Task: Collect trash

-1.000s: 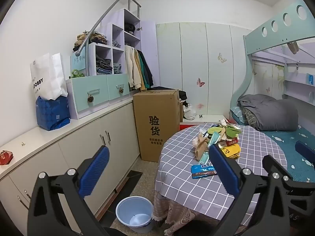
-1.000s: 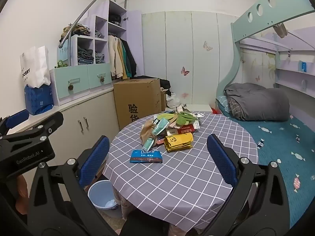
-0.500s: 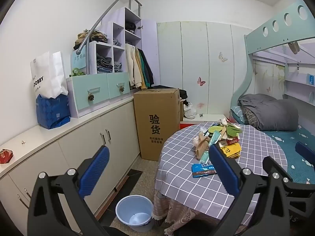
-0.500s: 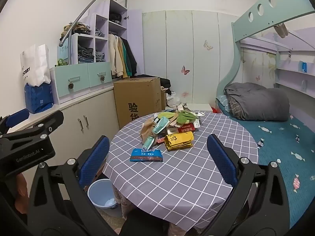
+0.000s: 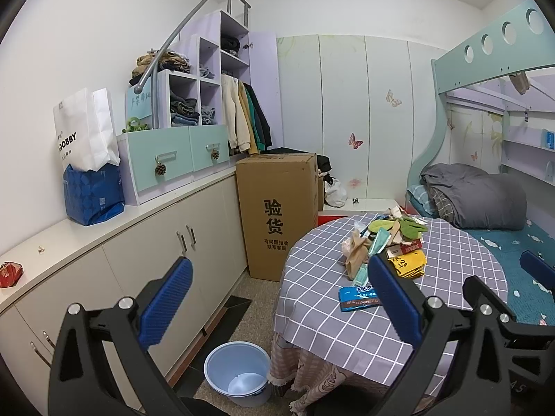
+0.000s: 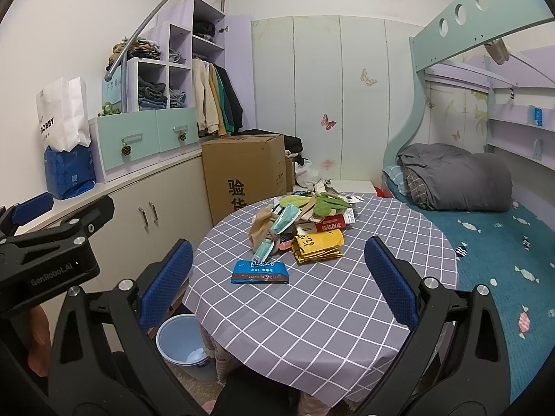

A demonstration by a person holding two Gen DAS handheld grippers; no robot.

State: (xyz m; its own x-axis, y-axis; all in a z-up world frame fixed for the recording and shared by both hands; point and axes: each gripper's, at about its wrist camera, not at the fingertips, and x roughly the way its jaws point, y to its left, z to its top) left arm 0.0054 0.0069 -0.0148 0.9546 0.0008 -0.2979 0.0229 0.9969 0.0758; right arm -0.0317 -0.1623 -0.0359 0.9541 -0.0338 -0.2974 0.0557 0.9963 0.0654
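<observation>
Both tongs are spread wide and carry nothing. The left tongs (image 5: 277, 298) hang over the floor beside the counter (image 5: 451, 312), and the right tongs (image 6: 277, 277) hang over the near half of the counter (image 6: 329, 312), which is round and wears a grey cloth with white checks.

The trash (image 6: 301, 222) lies in a loose heap on the far half of the counter, toward 12 o'clock from the right tongs. In the heap there are a crumpled brown paper (image 6: 262, 227), pale green face masks (image 6: 286, 220), a folded yellow bag (image 6: 317, 244) with black print, a red and white box (image 6: 327, 225) and some green leaf-shaped pieces (image 6: 326, 202) at the back. A flat blue wrapper (image 6: 260, 272) with white letters and a brown lower edge lies apart from the heap, on the side nearer to the tongs. In the left view the same wrapper (image 5: 359, 296) is partly behind the right finger (image 5: 392, 298) of the left tongs.

A light blue bucket (image 5: 237, 372) stands on the floor at about 7 o'clock of the counter, just beside the hanging cloth. A tall carton (image 5: 277, 215) stands behind it, near the cabinets (image 5: 156, 260).
</observation>
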